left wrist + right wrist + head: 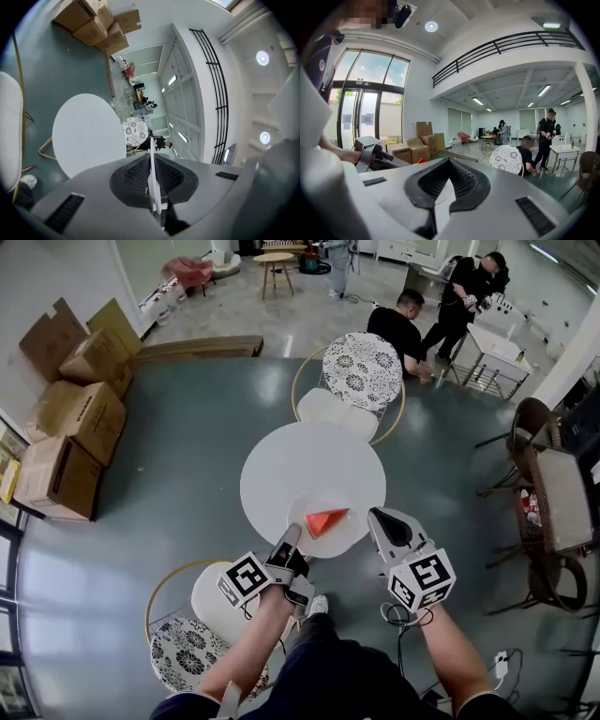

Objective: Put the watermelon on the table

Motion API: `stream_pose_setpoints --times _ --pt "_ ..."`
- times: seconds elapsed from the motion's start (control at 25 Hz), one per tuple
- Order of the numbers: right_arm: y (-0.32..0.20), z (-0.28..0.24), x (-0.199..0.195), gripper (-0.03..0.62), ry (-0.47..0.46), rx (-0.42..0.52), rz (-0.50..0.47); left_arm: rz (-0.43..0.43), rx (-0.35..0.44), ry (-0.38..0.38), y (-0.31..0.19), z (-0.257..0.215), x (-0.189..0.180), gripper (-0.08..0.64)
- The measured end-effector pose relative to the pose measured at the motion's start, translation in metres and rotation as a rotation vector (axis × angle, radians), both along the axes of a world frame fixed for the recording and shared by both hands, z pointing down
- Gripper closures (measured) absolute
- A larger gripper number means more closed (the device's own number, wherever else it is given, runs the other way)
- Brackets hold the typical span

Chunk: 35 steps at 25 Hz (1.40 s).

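Note:
A red watermelon wedge [325, 520] lies on a white plate [345, 541] over the near edge of the round white table [300, 470]. Whether the plate rests on the table cannot be told. My left gripper [291, 538] is shut on the plate's left rim, and my right gripper [375, 517] is shut on its right rim. In the left gripper view the plate [152, 171] shows edge-on between the jaws, with the table [86, 133] beyond. In the right gripper view the plate [440, 197] sits between the jaws, and a red tip of watermelon [422, 161] peeks over them.
A white chair with a patterned back [361, 371] stands at the table's far side, another [202, 638] at the near left under my left arm. Cardboard boxes [70, 418] are stacked at the left. People [398, 329] are at the back right, beside a wicker chair [553, 493].

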State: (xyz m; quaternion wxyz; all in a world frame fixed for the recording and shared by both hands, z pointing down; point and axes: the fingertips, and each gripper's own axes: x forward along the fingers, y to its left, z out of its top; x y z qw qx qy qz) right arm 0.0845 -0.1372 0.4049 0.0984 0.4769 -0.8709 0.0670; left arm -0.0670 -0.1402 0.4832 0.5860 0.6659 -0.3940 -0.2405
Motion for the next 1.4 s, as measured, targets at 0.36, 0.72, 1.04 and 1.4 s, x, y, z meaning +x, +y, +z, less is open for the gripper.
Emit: stream_pose_setpoints --times 0.36,0.72,1.04,1.4 --pt "-0.047 0.015 0.002 0.589 0.011 -0.035 -0.008 0.009 -0.029 -0.001 -0.033 0.018 0.003 0.541" --pt "-0.093 0.019 -0.006 0.589 0.009 -0.025 -0.081 -0.038 -0.025 -0.002 -0.067 0.024 -0.002 0.541" --pt "-0.133 0.026 -0.005 0.589 -0.002 -0.021 -0.146 -0.055 -0.015 -0.028 -0.104 0.044 0.003 0.541" --pt "-0.164 0.055 0.011 0.589 -0.029 -0.081 -0.134 -0.051 -0.069 -0.019 -0.133 0.110 0.010 0.541"
